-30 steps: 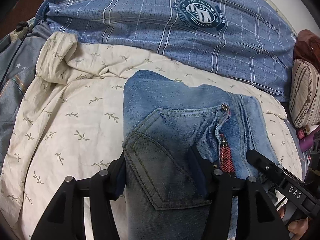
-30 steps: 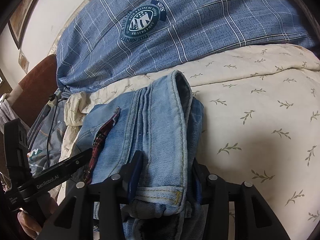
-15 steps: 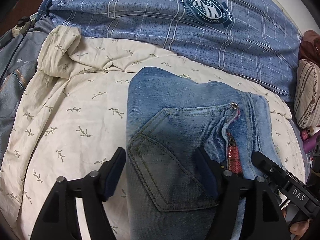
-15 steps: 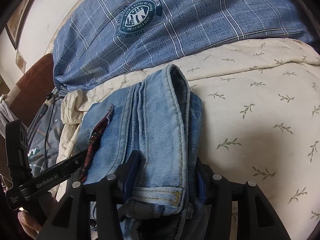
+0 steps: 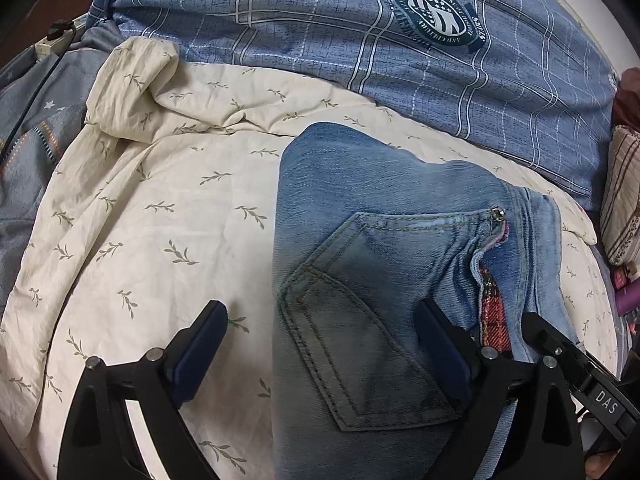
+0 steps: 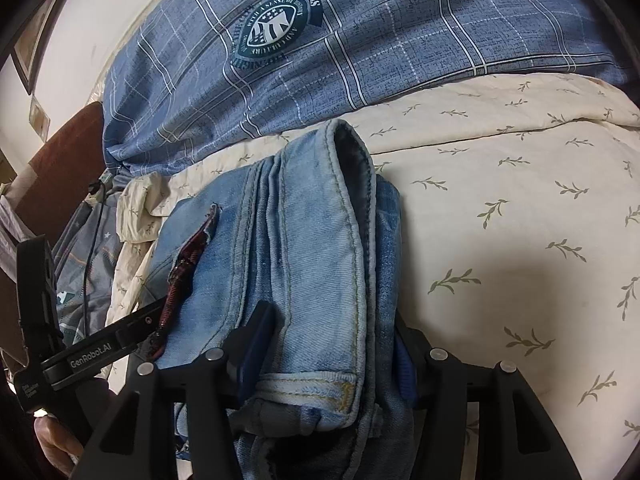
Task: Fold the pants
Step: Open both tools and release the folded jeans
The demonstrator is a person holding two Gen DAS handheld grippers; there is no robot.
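My left gripper stands with its fingers wide apart over the jeans, one blue pad above the cream quilt just off the denim's left edge, the other pad over the denim beside the back pocket; I cannot tell whether either pad touches the cloth below. My right gripper is clamped on the jeans, its two blue pads pressing either side of a thick bundle of hem and seam layers at the near end of the fold. The jeans lie folded into a long stack on the leaf-printed quilt, roughly in the middle of the bed, with the far end of the stack pointing toward the blue plaid pillow along the bed's far edge. A strip of red plaid lining shows at a pocket opening, beside a small metal rivet. In the right wrist view the same lining runs along the left of the stack, and the rolled hem rises at the far end. The pillow's round green badge sits above it. A striped cushion rests at the bed's right edge, and a power strip lies at the far left corner.
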